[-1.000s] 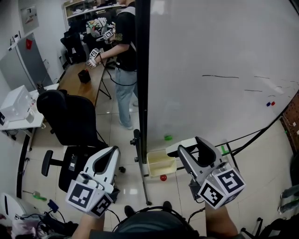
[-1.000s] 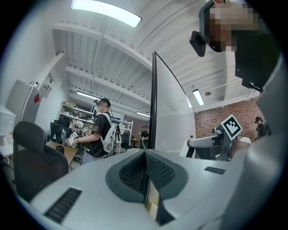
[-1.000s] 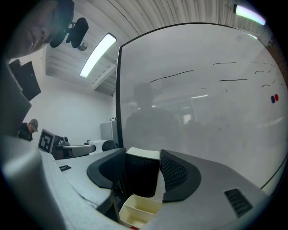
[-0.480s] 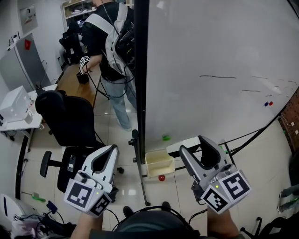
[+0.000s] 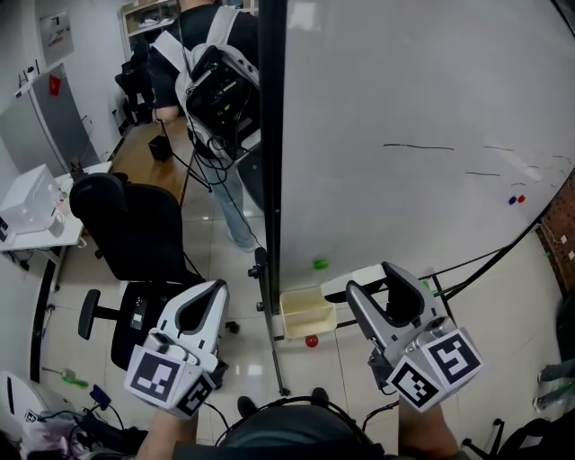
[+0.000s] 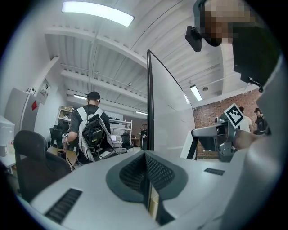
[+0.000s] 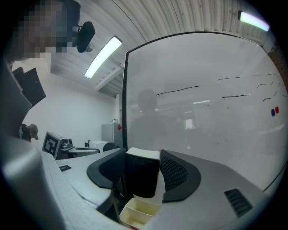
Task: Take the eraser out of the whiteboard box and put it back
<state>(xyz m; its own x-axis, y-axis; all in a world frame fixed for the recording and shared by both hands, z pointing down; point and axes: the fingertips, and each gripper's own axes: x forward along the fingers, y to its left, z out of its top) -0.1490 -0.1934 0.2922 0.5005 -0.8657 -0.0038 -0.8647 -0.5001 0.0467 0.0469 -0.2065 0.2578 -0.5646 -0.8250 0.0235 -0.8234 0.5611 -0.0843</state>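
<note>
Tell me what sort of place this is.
Probably an office or lab workroom: a large rolling whiteboard on a stand, black office chairs, and a wooden desk with shelves behind it.

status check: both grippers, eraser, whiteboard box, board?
left gripper: shut, nothing between the jaws.
right gripper: shut on eraser, in front of the board.
eraser: out of the box, clamped between the pads, white side up.
whiteboard box: open-topped, no eraser inside.
whiteboard: upright, a few marker lines on it.
</note>
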